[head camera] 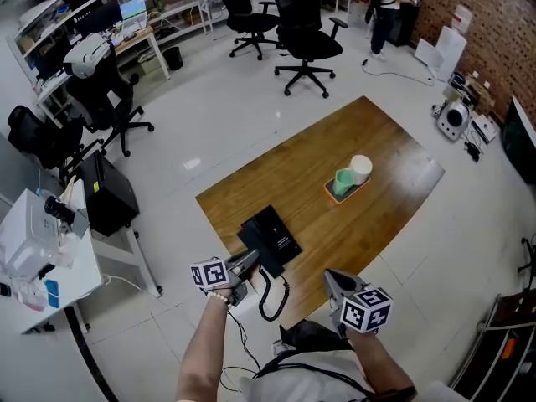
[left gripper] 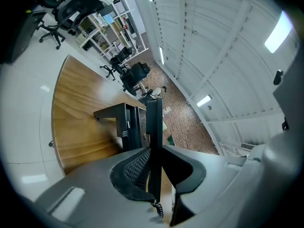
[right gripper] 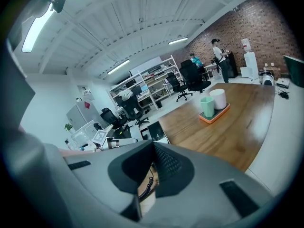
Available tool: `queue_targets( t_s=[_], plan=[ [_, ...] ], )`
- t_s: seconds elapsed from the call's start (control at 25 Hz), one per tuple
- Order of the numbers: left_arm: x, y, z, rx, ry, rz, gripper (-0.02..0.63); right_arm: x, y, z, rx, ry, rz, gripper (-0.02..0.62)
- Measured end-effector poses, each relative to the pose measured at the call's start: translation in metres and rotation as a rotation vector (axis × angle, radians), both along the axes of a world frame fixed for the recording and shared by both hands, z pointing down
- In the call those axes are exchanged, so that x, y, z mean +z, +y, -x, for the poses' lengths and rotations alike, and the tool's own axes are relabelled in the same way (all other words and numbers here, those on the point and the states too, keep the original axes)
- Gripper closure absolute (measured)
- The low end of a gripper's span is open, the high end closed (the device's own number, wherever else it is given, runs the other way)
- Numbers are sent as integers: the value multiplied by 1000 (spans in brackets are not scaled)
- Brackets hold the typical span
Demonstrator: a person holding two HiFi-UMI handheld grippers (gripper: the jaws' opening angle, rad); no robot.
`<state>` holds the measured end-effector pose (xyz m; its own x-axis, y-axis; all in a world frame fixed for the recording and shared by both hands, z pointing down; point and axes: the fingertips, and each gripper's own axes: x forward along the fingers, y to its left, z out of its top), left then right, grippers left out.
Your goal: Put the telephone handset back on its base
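Observation:
The black telephone base [head camera: 270,234] sits on the near left corner of the wooden table [head camera: 368,141]. My left gripper [head camera: 249,264] hovers just in front of the base, shut on the black handset [left gripper: 153,122]. In the left gripper view the handset stands edge-on between the jaws, and the base [left gripper: 116,120] lies just beyond it. The coiled cord [head camera: 270,296] loops off the table's near edge. My right gripper [head camera: 332,279] is to the right of the base, near the table's edge. In the right gripper view my right gripper [right gripper: 153,160] has its jaws together on nothing.
An orange tray [head camera: 335,195] with a green cup [head camera: 343,181] and a white cup [head camera: 361,168] sits mid-table to the right. Office chairs [head camera: 306,44] and desks stand around the table. A person [head camera: 387,7] stands at the far wall.

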<state>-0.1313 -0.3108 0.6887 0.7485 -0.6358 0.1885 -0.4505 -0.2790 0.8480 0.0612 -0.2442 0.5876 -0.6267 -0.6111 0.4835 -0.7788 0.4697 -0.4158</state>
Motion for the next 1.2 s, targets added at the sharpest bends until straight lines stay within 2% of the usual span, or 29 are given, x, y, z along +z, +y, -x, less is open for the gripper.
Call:
queue_targets(
  t_s=[0.8, 1.08, 1.2],
  plan=[
    [33, -25, -6, 56, 76, 62, 537, 21, -48, -3, -9, 10, 46, 584],
    [41, -27, -3, 56, 58, 86, 534, 24, -52, 0, -20, 15, 55, 584],
    [45, -28, -1, 52, 25, 106, 526, 24, -52, 0, -21, 13, 55, 584]
  ],
)
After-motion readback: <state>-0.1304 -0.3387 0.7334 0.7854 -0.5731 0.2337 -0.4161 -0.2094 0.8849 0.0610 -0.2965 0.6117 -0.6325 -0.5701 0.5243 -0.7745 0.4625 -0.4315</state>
